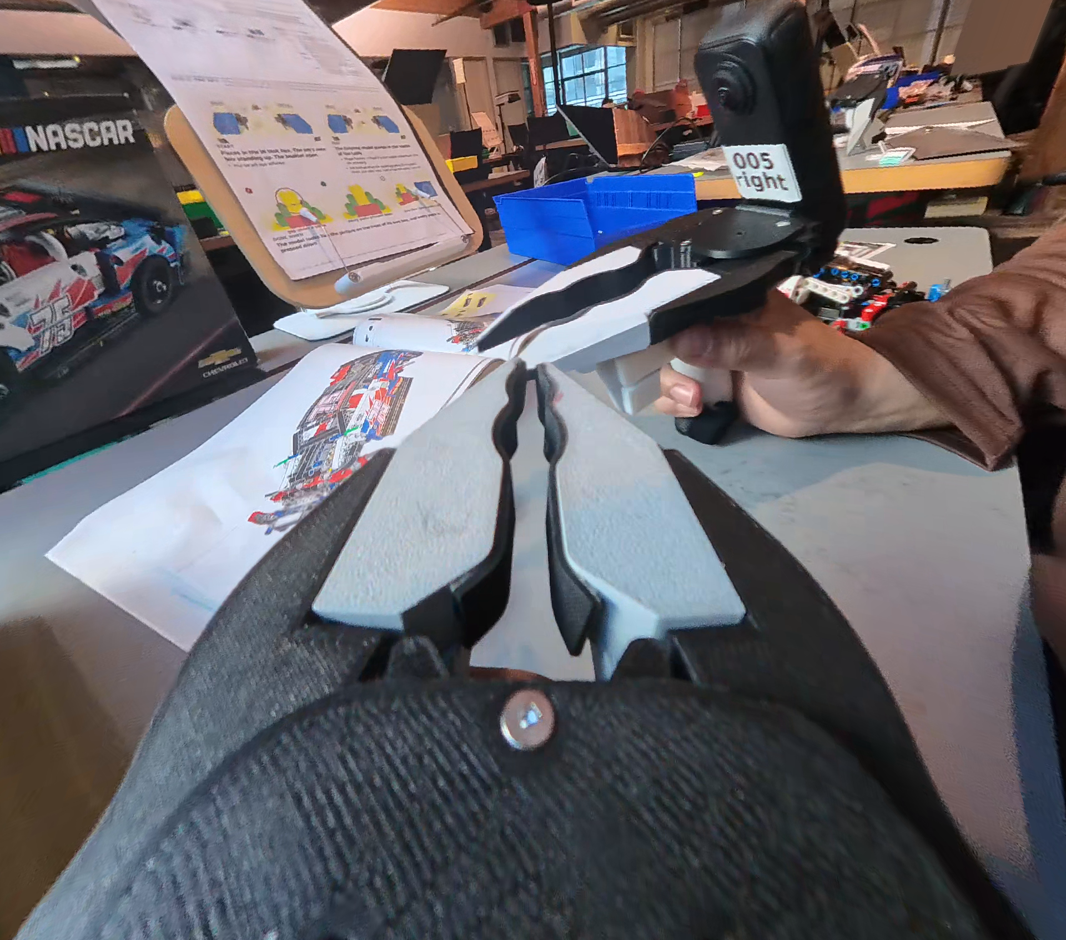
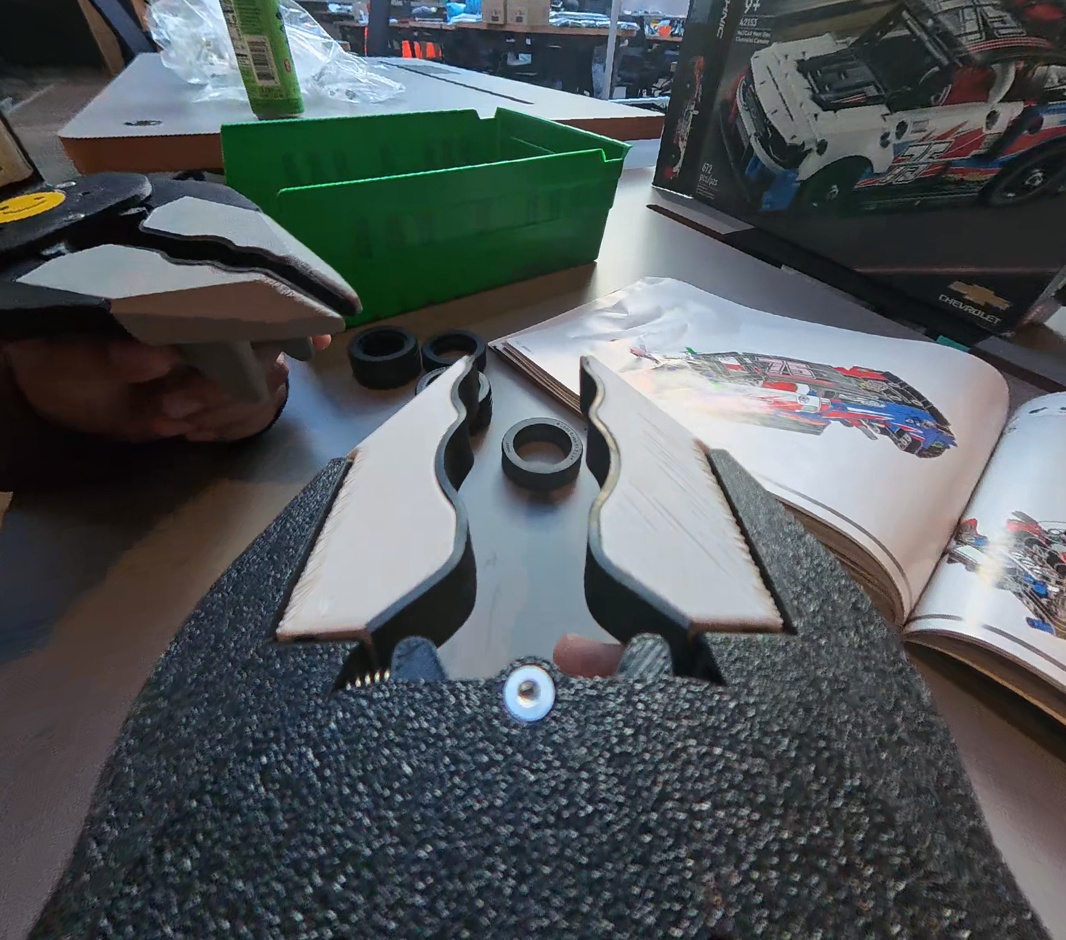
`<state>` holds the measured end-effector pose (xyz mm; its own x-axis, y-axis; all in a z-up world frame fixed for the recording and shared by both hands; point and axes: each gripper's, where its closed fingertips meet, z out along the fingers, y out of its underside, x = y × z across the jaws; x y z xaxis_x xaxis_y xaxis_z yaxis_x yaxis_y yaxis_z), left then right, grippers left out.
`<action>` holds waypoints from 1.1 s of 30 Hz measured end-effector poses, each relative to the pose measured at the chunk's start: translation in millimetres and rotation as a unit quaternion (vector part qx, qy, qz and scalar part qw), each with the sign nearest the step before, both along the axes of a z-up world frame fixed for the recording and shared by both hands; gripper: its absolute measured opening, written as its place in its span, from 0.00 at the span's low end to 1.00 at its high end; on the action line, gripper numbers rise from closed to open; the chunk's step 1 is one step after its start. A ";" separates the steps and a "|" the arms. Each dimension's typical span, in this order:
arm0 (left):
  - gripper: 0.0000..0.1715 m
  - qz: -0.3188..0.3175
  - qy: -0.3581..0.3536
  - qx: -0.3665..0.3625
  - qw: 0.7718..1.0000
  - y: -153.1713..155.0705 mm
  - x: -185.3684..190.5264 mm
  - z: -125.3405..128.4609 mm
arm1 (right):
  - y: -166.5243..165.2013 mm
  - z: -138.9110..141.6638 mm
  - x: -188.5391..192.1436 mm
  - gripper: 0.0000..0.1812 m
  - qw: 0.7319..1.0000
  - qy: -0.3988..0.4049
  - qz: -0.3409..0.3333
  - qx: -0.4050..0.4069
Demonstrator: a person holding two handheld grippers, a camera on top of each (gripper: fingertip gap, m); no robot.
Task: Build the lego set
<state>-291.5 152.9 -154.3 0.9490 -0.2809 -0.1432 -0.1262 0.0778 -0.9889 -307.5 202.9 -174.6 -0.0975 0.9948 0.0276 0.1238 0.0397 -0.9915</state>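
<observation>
Several black rubber tyres lie on the grey table (image 2: 173,537). One tyre (image 2: 542,453) lies flat between the fingers of my right gripper (image 2: 528,364), which is open and empty just above it. Two tyres (image 2: 385,355) lie farther back, and another (image 2: 483,393) is partly hidden behind my right gripper's left finger. My left gripper (image 1: 530,371) is shut and empty, over the open instruction booklet (image 1: 259,479). It also shows in the right wrist view (image 2: 346,309), left of the tyres. The right gripper (image 1: 496,332) shows in the left wrist view, hand-held.
The booklet (image 2: 779,410) lies right of the tyres, with the set's box (image 2: 894,104) behind it. A green bin (image 2: 421,203) stands behind the tyres, with a green can (image 2: 254,30) and a plastic bag beyond. A blue bin (image 1: 577,214), a sheet on a stand (image 1: 277,133) and the part-built model (image 1: 854,289) lie far off. The left gripper's tips are roughly 6 cm from the right gripper's.
</observation>
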 end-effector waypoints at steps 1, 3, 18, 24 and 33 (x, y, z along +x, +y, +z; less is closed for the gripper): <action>0.00 -0.001 0.010 0.002 1.000 0.0 2.4 -0.6 | 0.1 0.1 -0.2 0.19 1.000 0.000 0.000 0.000; 0.00 -0.001 0.028 0.005 1.000 0.4 6.0 -1.5 | -0.5 0.5 0.1 0.18 1.000 0.002 0.003 -0.003; 0.26 0.183 0.006 -0.130 0.974 -12.7 -47.0 -4.2 | 16.2 8.3 18.7 0.16 0.998 0.032 -0.047 -0.015; 0.29 0.243 -0.022 -0.175 0.954 -93.9 -117.3 18.6 | 17.7 6.0 16.9 0.16 0.998 0.024 -0.056 -0.008; 0.37 0.308 0.000 -0.181 0.934 -123.9 -143.4 -9.8 | 15.6 1.6 13.2 0.16 0.998 0.009 -0.058 0.011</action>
<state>-434.9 29.1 -164.2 0.9467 0.2875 -0.1450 -0.0376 -0.3487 -0.9365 -294.2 218.5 -173.0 0.0191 0.9986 0.0493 0.1110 0.0469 -0.9927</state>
